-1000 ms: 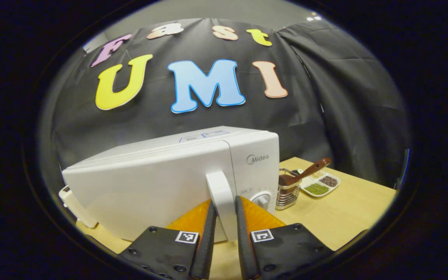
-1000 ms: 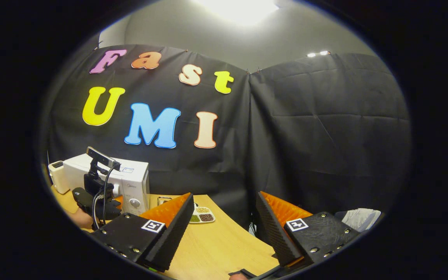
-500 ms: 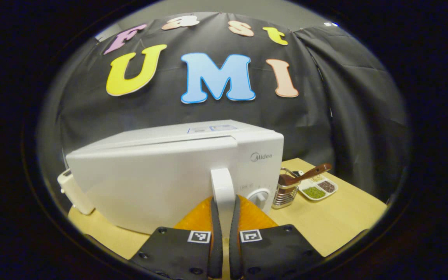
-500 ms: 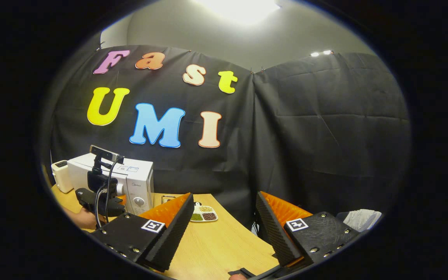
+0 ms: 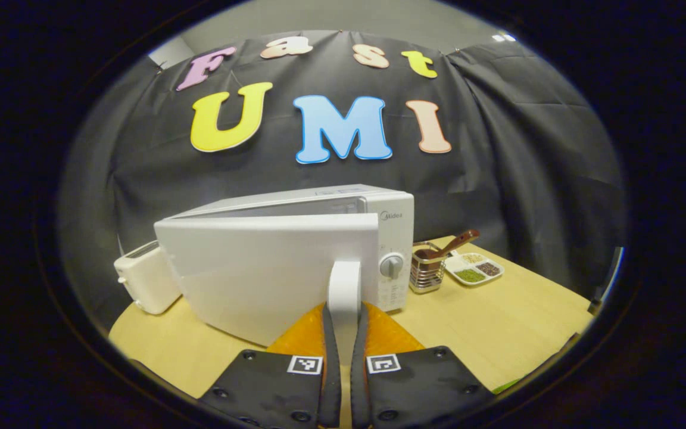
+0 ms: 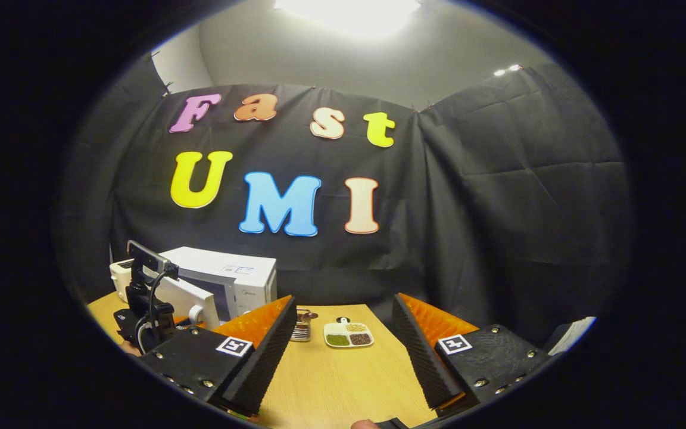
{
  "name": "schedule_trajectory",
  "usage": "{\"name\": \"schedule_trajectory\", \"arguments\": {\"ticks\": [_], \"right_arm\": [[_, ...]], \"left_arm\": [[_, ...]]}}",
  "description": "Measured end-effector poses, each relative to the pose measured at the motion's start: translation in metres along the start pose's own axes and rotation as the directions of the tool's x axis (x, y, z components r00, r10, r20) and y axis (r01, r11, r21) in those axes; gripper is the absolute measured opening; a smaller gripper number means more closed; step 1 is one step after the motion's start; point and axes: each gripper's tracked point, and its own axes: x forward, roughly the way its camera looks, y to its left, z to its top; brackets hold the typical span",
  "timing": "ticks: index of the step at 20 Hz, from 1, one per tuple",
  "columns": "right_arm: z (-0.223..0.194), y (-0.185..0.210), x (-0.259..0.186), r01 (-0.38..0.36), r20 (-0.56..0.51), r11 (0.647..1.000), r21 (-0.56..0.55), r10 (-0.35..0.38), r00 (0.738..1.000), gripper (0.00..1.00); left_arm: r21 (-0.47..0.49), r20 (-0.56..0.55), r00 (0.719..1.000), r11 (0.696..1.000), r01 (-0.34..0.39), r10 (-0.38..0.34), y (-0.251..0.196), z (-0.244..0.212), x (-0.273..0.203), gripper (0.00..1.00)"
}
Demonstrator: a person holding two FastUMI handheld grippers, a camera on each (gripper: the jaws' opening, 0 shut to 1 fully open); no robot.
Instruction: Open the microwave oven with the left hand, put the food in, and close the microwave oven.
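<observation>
At the centre of the left gripper view stands a white microwave oven on the wooden table, its long axis running across the frame, with the maker's name "Midea" printed at the upper right corner of its front, above a round dial. Its door is swung partly out from the body, hinged on the left side of the frame, with a gap showing along the top. The left gripper points straight forward and level from the bottom centre, its fingers clamped on the upright white door handle. In the right gripper view the right gripper is held level above the table at the bottom of the frame, jaws spread wide and empty, with the microwave at the lower left and a divided dish of grains between its fingers farther off.
</observation>
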Motion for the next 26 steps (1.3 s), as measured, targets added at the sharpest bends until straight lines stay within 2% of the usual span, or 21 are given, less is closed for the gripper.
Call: {"name": "schedule_trajectory", "arguments": {"ticks": [6,12,15,19,23,26], "right_arm": [[0.000,0.026,-0.003,-0.202,0.022,0.979,0.019,0.202,0.979,0.97],[0.004,0.062,-0.016,-0.321,0.043,0.946,0.045,0.319,0.947,0.97],[0.004,0.081,-0.018,-0.342,0.049,0.939,0.033,0.341,0.939,0.98],[0.004,0.129,-0.028,-0.375,0.038,0.921,0.102,0.373,0.927,0.98],[0.005,0.167,-0.040,-0.388,0.030,0.919,0.071,0.386,0.922,0.98],[0.007,0.194,-0.046,-0.385,0.027,0.920,0.068,0.384,0.923,0.98]], "left_arm": [[-0.012,-0.028,0.995,0.995,-0.100,0.100,0.033,-0.018,-0.055,0.13],[-0.035,-0.053,0.983,0.983,-0.178,0.176,0.074,-0.034,-0.100,0.13],[-0.034,-0.058,0.981,0.982,-0.186,0.184,0.096,-0.042,-0.120,0.12],[-0.014,-0.074,0.981,0.984,-0.179,0.177,0.137,-0.051,-0.144,0.12],[-0.022,-0.084,0.972,0.975,-0.222,0.219,0.191,-0.063,-0.168,0.13],[-0.027,-0.077,0.981,0.983,-0.180,0.177,0.214,-0.067,-0.175,0.12]]}}
